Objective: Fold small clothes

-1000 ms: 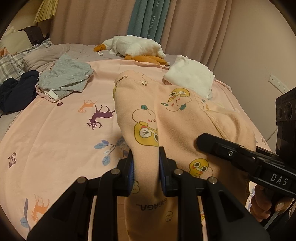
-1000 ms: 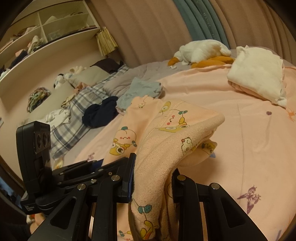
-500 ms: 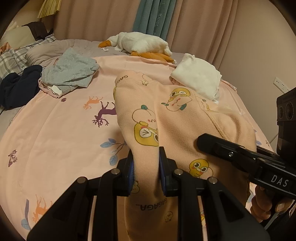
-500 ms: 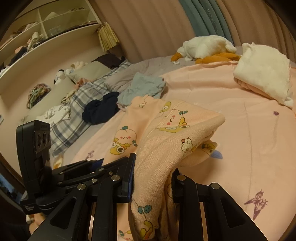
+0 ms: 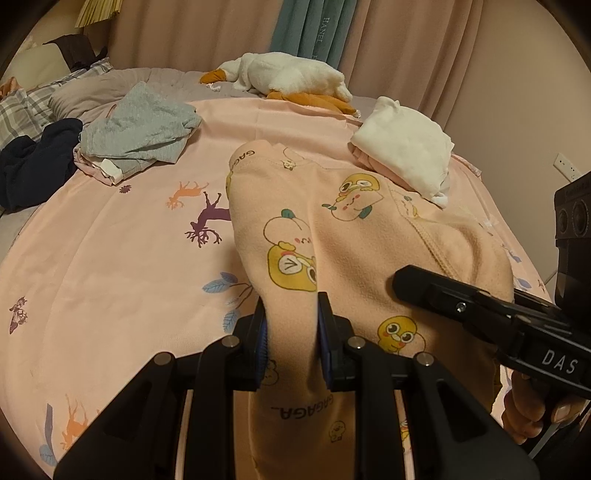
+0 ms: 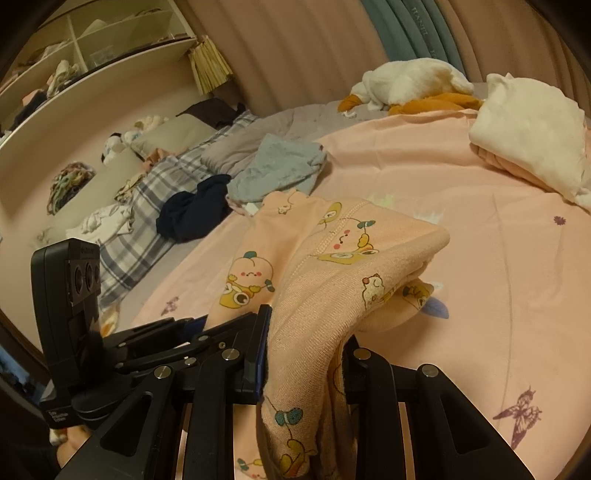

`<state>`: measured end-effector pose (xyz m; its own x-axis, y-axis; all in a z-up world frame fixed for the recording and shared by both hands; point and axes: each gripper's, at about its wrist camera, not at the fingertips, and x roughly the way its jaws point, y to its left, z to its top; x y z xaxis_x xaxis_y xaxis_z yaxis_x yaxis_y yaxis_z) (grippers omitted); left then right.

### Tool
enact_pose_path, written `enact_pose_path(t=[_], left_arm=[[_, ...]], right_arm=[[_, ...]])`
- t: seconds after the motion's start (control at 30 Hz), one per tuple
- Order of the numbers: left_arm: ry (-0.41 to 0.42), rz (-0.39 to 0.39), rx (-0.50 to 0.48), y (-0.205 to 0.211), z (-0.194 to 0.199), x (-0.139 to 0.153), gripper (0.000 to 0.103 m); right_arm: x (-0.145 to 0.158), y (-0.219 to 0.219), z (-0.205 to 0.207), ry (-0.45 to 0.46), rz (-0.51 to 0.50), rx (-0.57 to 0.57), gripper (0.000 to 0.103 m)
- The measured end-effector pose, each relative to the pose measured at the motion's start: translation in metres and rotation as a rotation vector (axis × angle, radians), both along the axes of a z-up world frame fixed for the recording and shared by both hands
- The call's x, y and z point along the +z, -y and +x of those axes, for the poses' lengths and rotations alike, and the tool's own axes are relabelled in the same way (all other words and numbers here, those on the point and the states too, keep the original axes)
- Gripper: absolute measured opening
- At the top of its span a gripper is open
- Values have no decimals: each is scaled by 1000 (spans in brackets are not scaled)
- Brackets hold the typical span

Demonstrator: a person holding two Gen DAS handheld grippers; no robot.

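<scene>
- The wall shelf has open compartments holding loose cloth items too small to tell apart.
- The left hand-held gripper is clamped on a bunched edge of the peach cartoon-print garment, cloth pinched between both pads.
- The right hand-held gripper grips another fold of the same garment, which drapes forward over the jaws and onto the bed.
- The garment lies on the pink printed sheet, its far end reaching toward the folded white garment.
- The grey folded clothes and a dark navy garment sit near the sheet's left edge; a white plush goose lies at the far side by the curtain.
- Bare sheet is left of the garment, between it and the grey pile.
</scene>
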<state>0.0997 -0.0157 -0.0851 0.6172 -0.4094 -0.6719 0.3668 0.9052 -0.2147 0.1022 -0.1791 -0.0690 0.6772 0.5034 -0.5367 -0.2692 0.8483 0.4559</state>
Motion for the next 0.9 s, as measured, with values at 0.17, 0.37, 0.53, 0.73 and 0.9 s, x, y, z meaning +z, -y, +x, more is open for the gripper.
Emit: enact_pose_path(t=[0.17,0.37,0.53,0.73,0.9], left_arm=[[-11,5,3,-1,6,-5,23],[-24,13,7,-1,13,-11,23],[-34,18,8,0,18,-15,23],[-45,27,10,3,24,-21,23],[-54,32,13,7,27,-25,23]], right_arm=[[-4,-2,6,-12,-2,3,27],[-8,-5,13,-26,-5,7,27],[-11,-4,18,-36,-6,9,27],[-17,-4,24,-51,-4,8,27],[-21,-3,28,-60,-2,7,27]])
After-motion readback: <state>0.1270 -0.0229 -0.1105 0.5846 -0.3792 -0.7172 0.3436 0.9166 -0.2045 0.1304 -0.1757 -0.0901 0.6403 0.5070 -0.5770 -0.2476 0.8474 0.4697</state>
